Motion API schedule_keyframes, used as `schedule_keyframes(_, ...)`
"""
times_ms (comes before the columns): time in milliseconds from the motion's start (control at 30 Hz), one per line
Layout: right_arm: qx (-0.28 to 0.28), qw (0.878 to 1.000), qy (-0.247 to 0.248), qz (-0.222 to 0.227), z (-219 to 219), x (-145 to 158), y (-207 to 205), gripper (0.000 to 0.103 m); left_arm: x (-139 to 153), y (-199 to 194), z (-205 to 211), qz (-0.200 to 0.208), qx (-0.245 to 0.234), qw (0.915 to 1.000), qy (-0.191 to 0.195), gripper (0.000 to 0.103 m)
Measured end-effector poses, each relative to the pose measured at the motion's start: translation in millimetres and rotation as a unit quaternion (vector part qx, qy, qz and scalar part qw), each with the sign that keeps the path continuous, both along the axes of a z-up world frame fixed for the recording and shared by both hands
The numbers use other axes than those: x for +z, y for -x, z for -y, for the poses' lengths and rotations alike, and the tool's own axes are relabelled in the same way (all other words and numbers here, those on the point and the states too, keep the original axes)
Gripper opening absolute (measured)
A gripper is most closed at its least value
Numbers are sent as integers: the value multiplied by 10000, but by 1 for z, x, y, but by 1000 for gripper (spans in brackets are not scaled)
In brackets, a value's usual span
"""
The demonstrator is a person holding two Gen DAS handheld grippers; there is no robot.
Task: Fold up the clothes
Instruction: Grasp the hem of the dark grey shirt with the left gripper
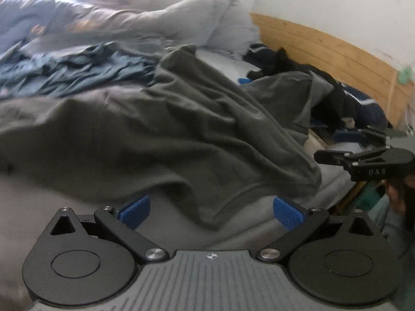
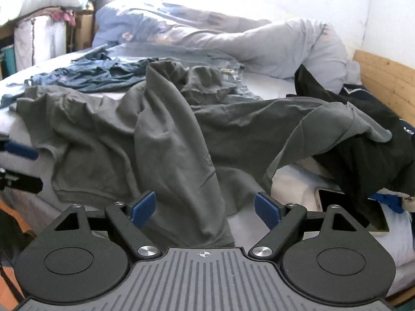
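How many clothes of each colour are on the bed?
Grey: 1, the grey shirt spread in front.
Blue: 1, the crumpled blue garment behind it.
Black or dark navy: at least 1, the dark pile on the right; how many pieces it holds I cannot tell.
Total: at least 3.

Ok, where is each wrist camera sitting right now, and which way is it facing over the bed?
Left wrist: behind the open left gripper, facing the grey garment near edge; the right gripper and a hand show at right.
Right wrist: behind the open right gripper, facing the garment's middle; the left gripper shows at left.
Shared: grey garment, blue clothes, wooden headboard.
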State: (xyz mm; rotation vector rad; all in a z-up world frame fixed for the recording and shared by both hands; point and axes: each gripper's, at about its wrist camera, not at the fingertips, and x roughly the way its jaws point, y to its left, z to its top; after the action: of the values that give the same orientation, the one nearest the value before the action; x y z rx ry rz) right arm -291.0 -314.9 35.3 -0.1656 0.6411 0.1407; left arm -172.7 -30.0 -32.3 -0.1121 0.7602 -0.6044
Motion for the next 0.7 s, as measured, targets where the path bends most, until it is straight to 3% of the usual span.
schedule_keyframes(133, -65, 10000, -23, 68, 1, 0, 1, 86, -15, -3, -5, -485, 317, 9975, 409, 96)
schedule_keyframes(233, -141, 9998, -63, 105, 2, 0, 1, 86, -17, -10, 0, -273, 384, 9983, 343, 93)
schedule_keyframes(400, -309, 9994, -81, 147, 9, 0, 7, 86, -29, -18, 3, -405, 459, 9979, 200, 87)
schedule_keyframes(467, -395, 9990, -137, 153, 14, 0, 9, 86, -29, -18, 5, -419, 459, 9979, 197, 79)
schedule_keyframes(533, -489, 9985, -176, 170, 19, 0, 12, 86, -30, -17, 5, -446, 448, 9978, 202, 64)
schedule_keyframes(667, -596, 9979, -186, 166, 18, 0, 17, 86, -32, -19, 10, -498, 414, 9978, 174, 56)
schedule_keyframes(700, -606, 9979, -188, 158, 19, 0, 18, 86, -33, -19, 10, -521, 458, 9975, 167, 49)
